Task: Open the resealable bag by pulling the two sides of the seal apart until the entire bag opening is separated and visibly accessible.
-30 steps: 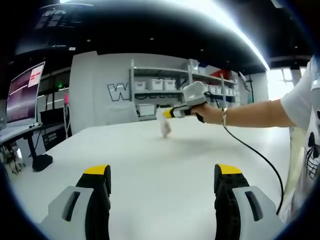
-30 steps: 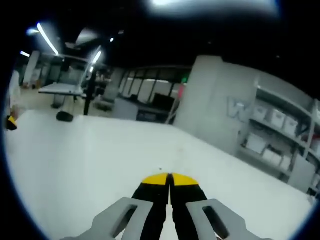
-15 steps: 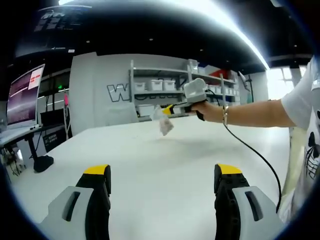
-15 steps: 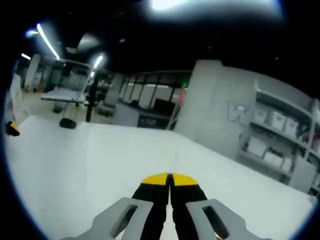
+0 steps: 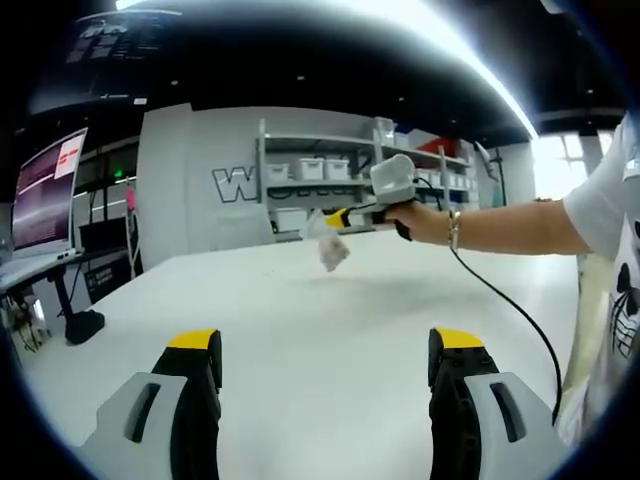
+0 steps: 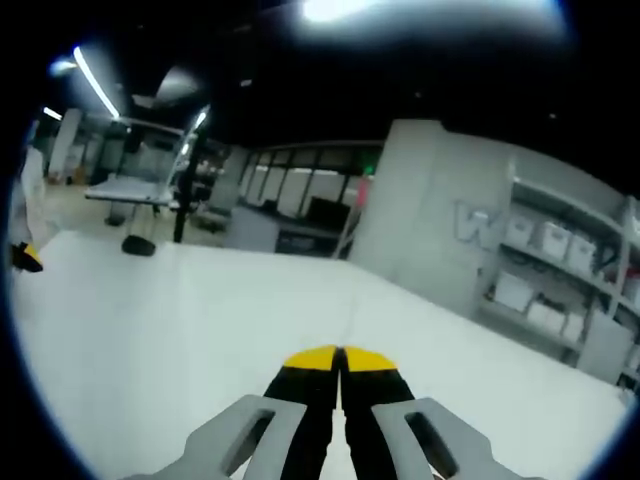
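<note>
Two grippers over a white worktop [image 5: 330, 350], one carrying the bag.

From the left gripper view, the right gripper [image 5: 338, 220], held out in a person's hand [image 5: 418, 220], pinches a small crumpled clear plastic resealable bag [image 5: 331, 248] at its yellow tips; the bag hangs clear above the worktop, well ahead of the left gripper [image 5: 325, 345], whose jaws stand wide apart. In the right gripper view its own jaws [image 6: 340, 358] meet.
</note>
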